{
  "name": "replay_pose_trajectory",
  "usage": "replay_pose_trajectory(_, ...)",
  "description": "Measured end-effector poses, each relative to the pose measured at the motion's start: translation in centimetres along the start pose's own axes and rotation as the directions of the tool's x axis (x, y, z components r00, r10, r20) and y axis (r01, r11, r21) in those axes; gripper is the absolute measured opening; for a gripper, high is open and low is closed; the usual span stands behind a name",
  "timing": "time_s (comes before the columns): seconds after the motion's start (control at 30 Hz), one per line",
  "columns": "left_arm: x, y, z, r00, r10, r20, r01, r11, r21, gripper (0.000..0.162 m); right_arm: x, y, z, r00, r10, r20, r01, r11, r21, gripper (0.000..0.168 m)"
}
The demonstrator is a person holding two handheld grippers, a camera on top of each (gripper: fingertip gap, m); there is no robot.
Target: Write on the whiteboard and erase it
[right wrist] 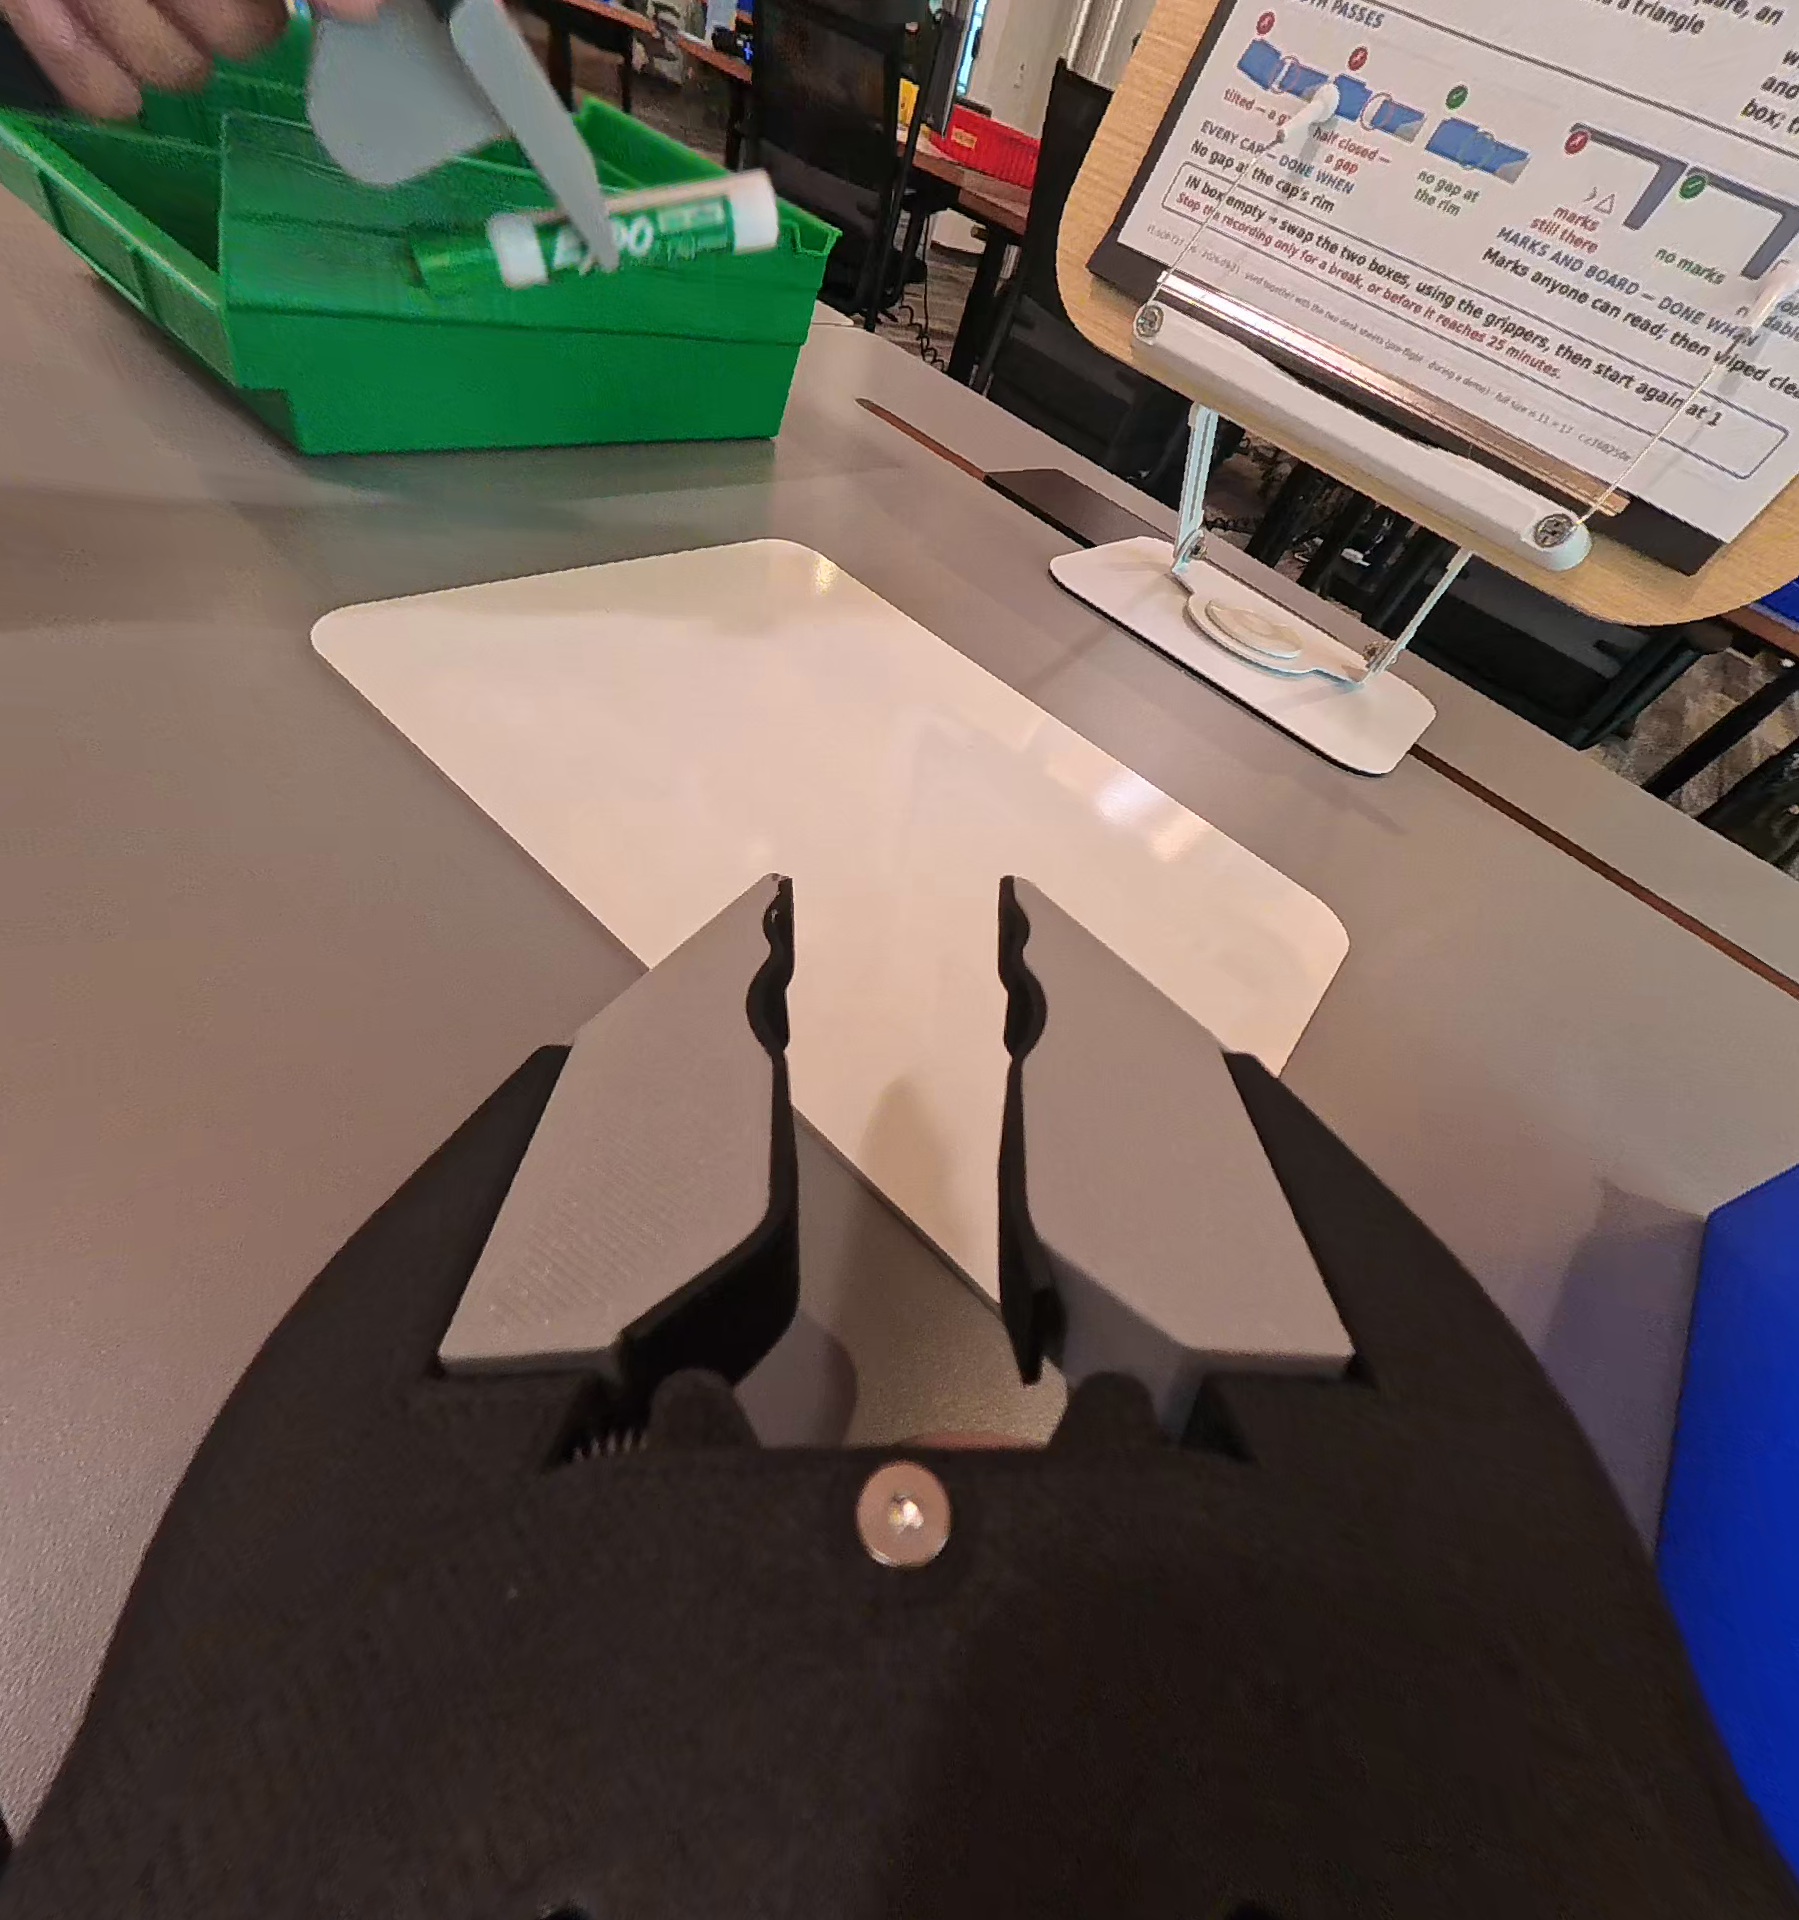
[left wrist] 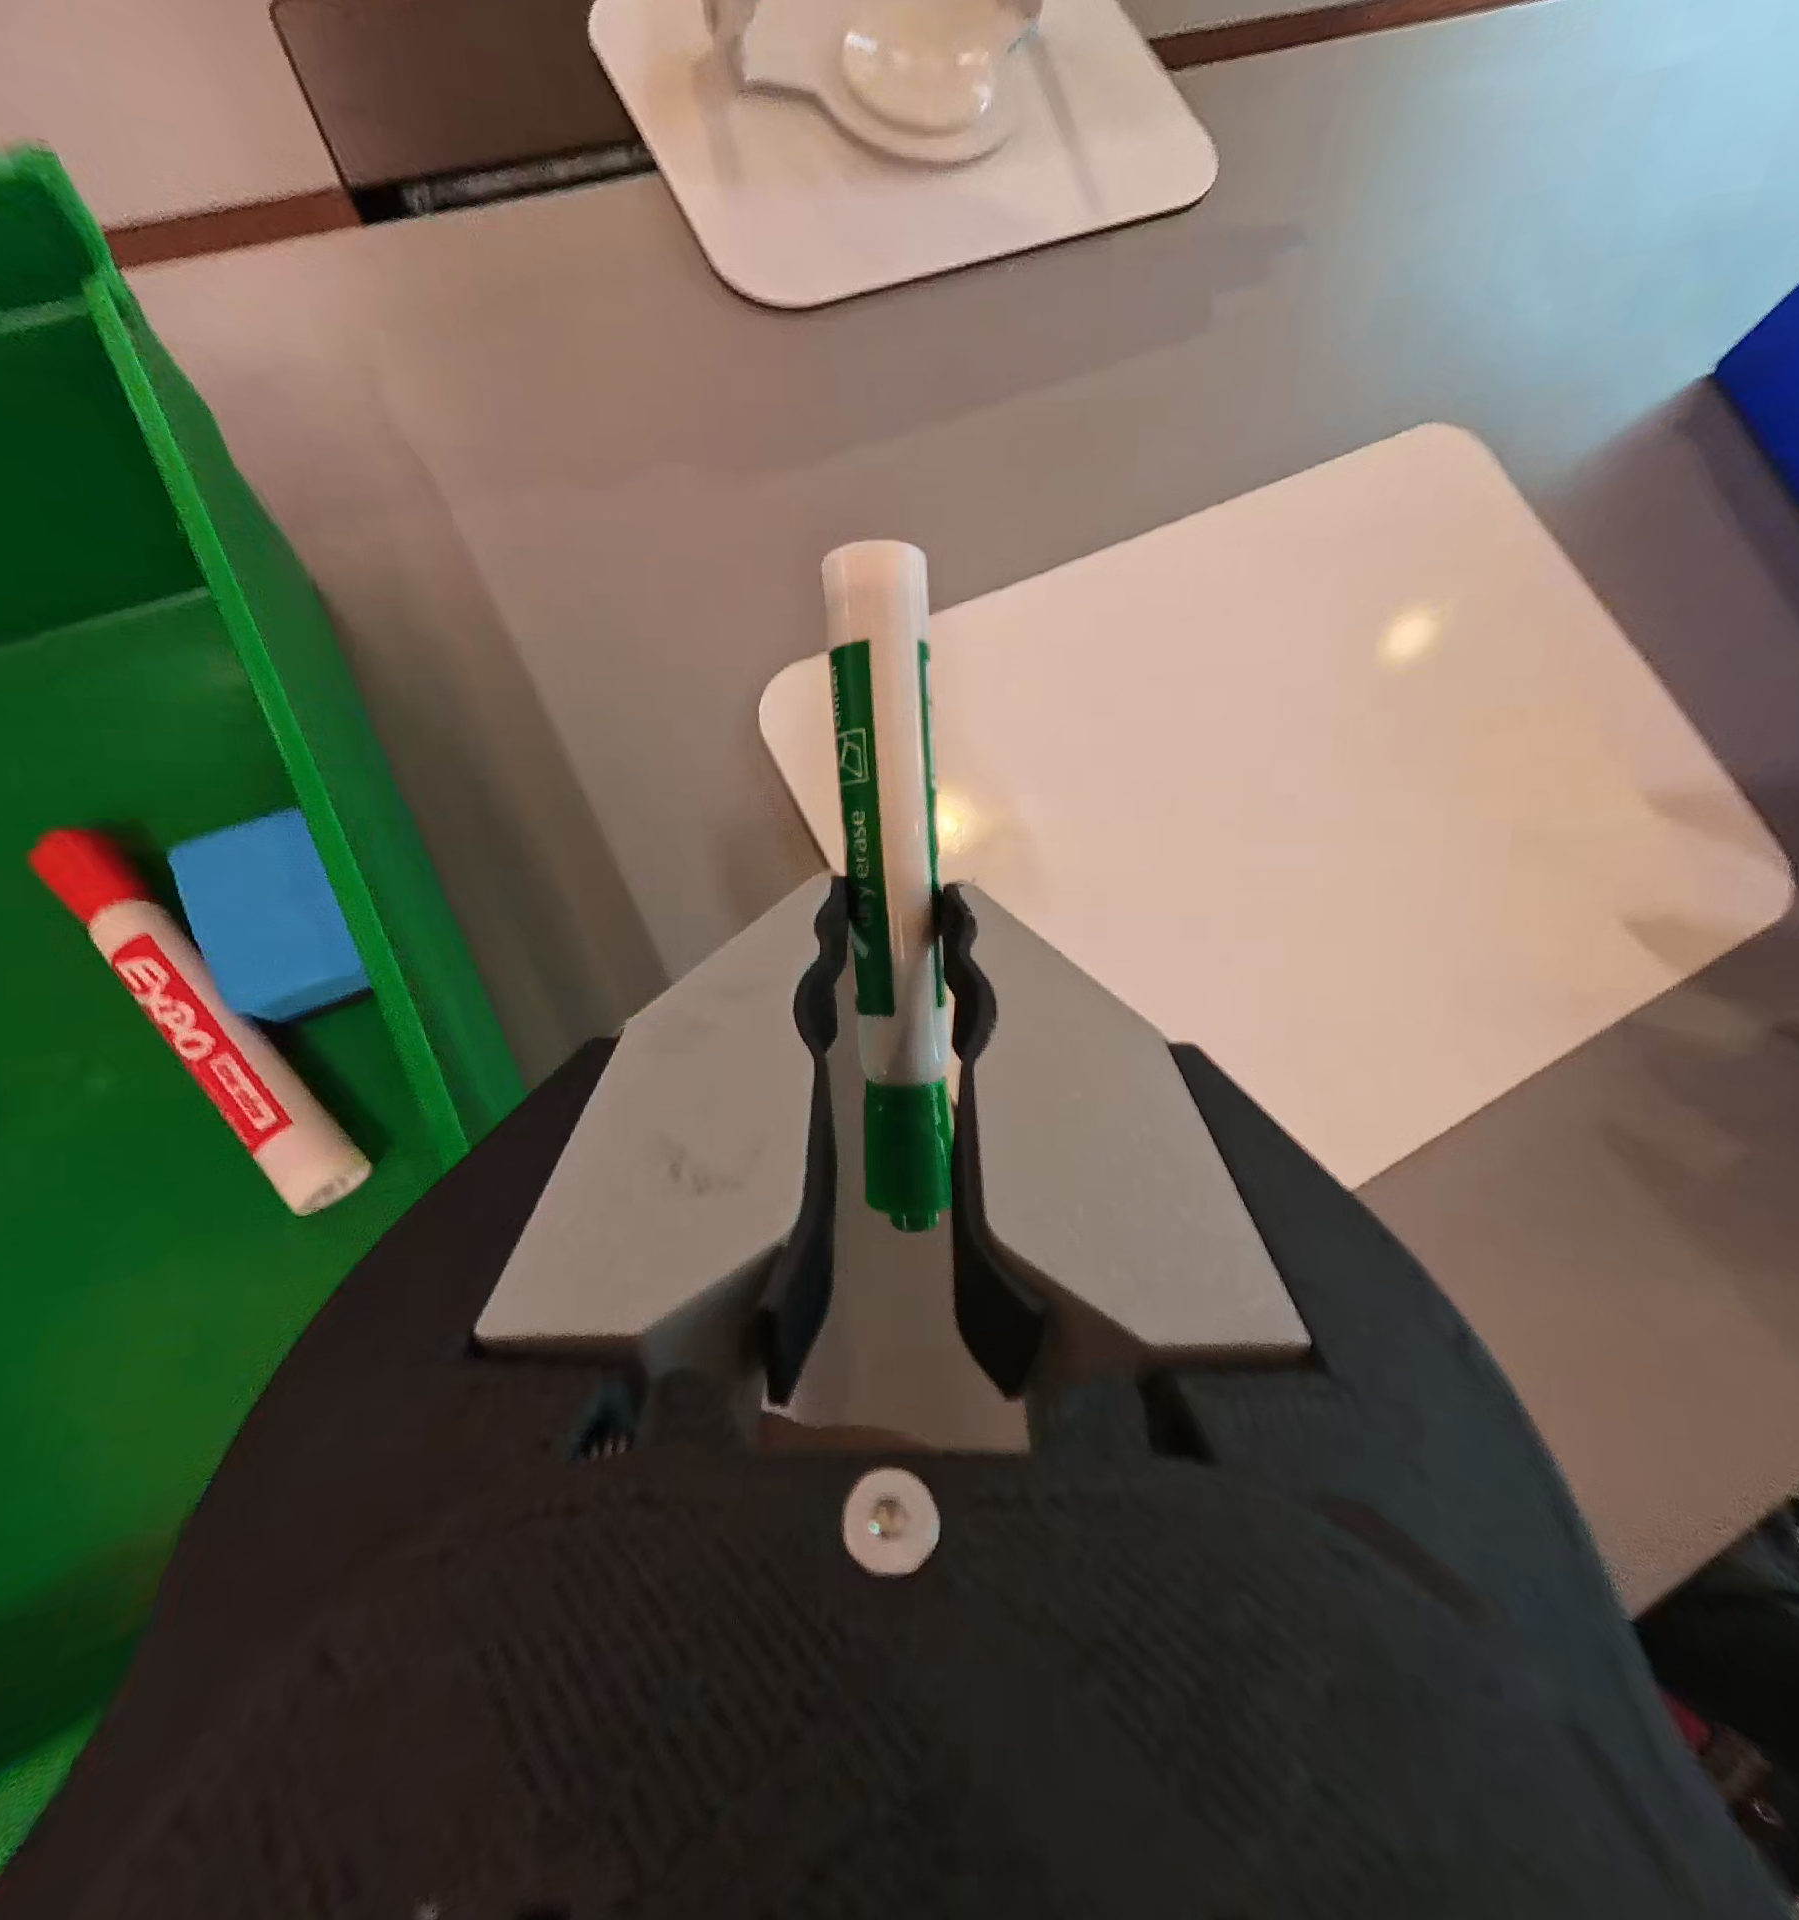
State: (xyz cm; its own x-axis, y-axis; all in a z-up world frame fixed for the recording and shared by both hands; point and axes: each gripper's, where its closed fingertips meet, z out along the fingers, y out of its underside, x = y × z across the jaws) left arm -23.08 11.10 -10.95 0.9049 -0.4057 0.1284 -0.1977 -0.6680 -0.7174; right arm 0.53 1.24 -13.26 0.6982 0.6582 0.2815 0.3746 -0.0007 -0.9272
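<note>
My left gripper [left wrist: 893, 909] is shut on a green dry-erase marker [left wrist: 887, 831], capped, with the green cap toward the camera and the white end pointing away. It hovers above the table between the green tray and the whiteboard [left wrist: 1342, 790]. In the right wrist view the same left gripper [right wrist: 562, 223] holds the green marker [right wrist: 656, 237] in the air in front of the green tray [right wrist: 521, 343]. My right gripper [right wrist: 895, 904] is open and empty, low over the near end of the blank white whiteboard [right wrist: 791, 748].
The green tray [left wrist: 95, 1351] on the left holds a red marker [left wrist: 199, 1023] and a blue eraser block [left wrist: 261, 914]. A white stand base [left wrist: 905, 145] carries an instruction sheet on a board [right wrist: 1497, 260]. A blue box [right wrist: 1768, 1507] stands at the right. The gap from one gripper's tips to the other's is roughly 25 cm.
</note>
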Motion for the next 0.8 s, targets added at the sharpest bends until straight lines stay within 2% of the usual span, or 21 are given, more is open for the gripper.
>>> replay_pose_trajectory(0.17, -0.1, 3.4, 2.1, 0.998, -0.066, 0.012, 0.066, 0.997, -0.035, 0.016, 0.0, -0.1, 0.0, 1.0, -0.005, -0.002, 0.005, 1.0, 0.004, 0.036)
replay_pose_trajectory(0.27, -1.2, 4.7, 3.3, 0.993, -0.098, 0.072, 0.1, 0.995, -0.02, 0.016, 0.0, 0.0, 0.0, 1.0, -0.004, -0.003, 0.004, 1.0, 0.0, 0.036)
replay_pose_trajectory(0.4, -1.0, 6.5, 4.6, 0.987, -0.145, 0.072, 0.147, 0.989, -0.033, 0.016, 0.0, 0.0, 0.0, 1.0, -0.008, -0.005, 0.008, 1.0, -0.002, 0.036)
replay_pose_trajectory(0.5, -1.3, 7.3, 5.1, 0.985, -0.144, 0.091, 0.148, 0.988, -0.034, 0.016, 0.0, 0.0, 0.1, 1.0, -0.009, -0.004, 0.009, 1.0, -0.004, 0.036)
replay_pose_trajectory(0.6, -1.0, 7.4, 5.2, 0.985, -0.164, 0.052, 0.165, 0.986, -0.016, 0.016, 0.0, 0.0, 0.0, 1.0, -0.007, -0.003, 0.007, 1.0, -0.004, 0.036)
replay_pose_trajectory(0.8, 0.3, 7.6, 4.2, 0.988, -0.154, -0.01, 0.154, 0.988, -0.021, 0.031, 0.0, 0.0, 0.0, 1.0, -0.005, -0.002, 0.005, 1.0, -0.002, 0.036)
